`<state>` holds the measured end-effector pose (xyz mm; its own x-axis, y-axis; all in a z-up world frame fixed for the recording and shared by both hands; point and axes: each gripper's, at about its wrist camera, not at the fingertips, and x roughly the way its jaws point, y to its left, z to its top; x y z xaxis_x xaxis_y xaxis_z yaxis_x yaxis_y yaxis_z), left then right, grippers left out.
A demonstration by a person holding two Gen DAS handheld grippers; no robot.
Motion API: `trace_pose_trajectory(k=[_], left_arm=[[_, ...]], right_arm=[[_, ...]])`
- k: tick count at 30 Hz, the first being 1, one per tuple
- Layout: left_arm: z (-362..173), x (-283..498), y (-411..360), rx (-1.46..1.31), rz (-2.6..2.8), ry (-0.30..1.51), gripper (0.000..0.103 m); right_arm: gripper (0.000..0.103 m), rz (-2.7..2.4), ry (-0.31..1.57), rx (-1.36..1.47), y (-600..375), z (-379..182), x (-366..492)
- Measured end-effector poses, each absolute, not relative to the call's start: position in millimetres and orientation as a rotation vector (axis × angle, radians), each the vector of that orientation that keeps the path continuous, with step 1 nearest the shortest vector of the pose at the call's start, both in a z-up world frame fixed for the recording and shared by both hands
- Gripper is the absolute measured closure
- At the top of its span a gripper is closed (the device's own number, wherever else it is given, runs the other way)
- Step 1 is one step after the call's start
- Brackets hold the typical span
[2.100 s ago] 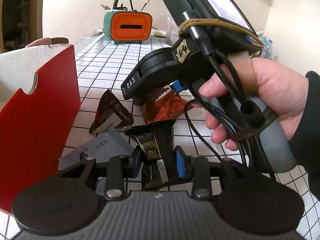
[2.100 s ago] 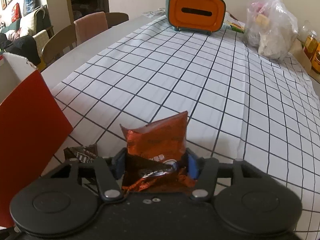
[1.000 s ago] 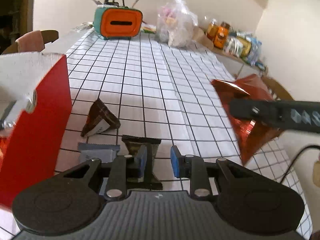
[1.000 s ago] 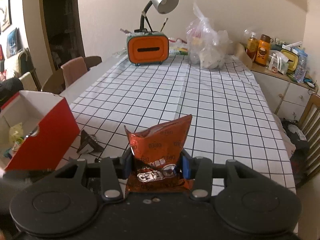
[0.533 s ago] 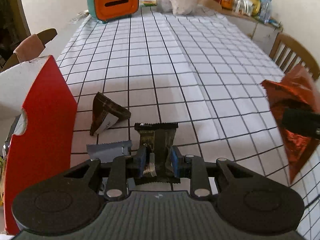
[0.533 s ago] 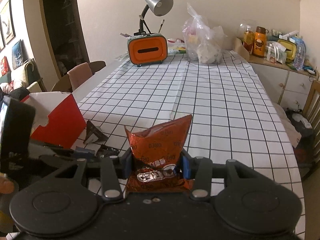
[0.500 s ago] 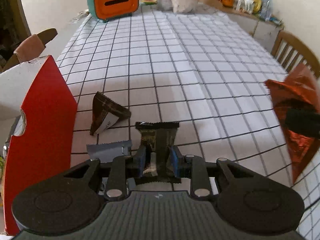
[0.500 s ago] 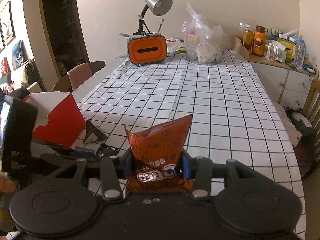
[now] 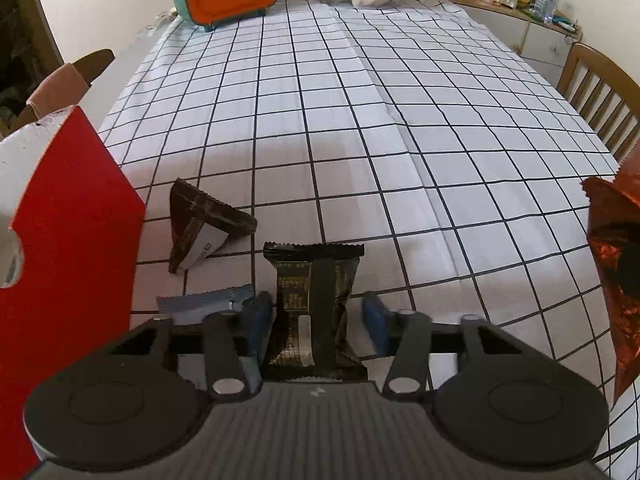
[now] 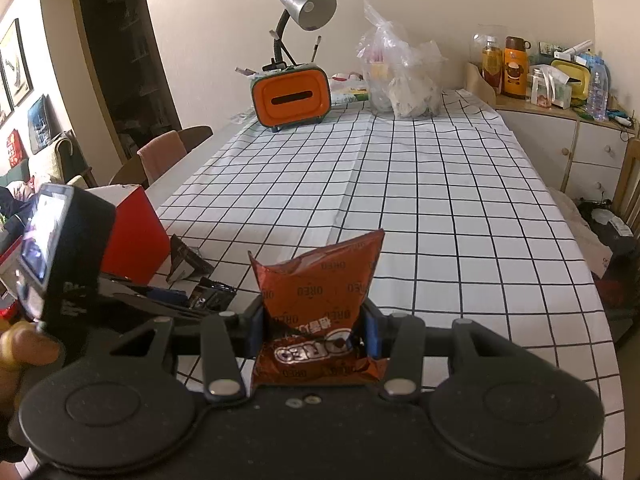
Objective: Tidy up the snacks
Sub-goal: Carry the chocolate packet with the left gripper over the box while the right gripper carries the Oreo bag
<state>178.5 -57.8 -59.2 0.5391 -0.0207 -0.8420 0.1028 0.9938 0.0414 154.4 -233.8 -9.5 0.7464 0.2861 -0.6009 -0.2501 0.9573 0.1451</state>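
Left wrist view
Red box (image 9: pixel 76 216): standing at the left edge of the frame on the counter (image 9: pixel 400 140); its inside is not showing here.
Dark snack packet (image 9: pixel 314 304): lying flat on the counter at lower centre, long axis running up the frame, crimped end pointing away from the camera.
Left gripper (image 9: pixel 316 316): jaws are opening around the dark snack packet; the left pad is sitting right beside its edge, the right pad is standing clear of it.
Neighbours: a grey-blue packet (image 9: pixel 204 300) is lying just left of the jaws, a folded brown wrapper (image 9: pixel 200 222) above it.

Right wrist view
Red box (image 10: pixel 136 228): sitting at middle left; its contents are hidden.
Oreo bag (image 10: pixel 320 312): standing upright at lower centre, long axis vertical, torn top pointing up.
Right gripper (image 10: pixel 314 332): jaws are clenching the Oreo bag at both sides, above the counter (image 10: pixel 440 200).
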Motion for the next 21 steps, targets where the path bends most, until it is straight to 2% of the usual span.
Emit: trace_pose_trajectory(k=[3, 9, 21], left_arm=[[-59.6, 177.9, -58.2, 0.084, -0.078, 0.991, 0.070], [-50.0, 171.6, -57.5, 0.076, -0.093, 0.978, 0.071], [21.6, 135.7, -35.0, 0.074, -0.134, 0.888, 0.071]], right_arm=[[0.058, 0.290, 0.670, 0.054, -235.2, -9.9, 154.4], [0.058, 0.276, 0.675, 0.060, -234.9, -8.6, 155.1], [0.058, 0.286, 0.612, 0.022, -212.2, 27.4, 143.1]])
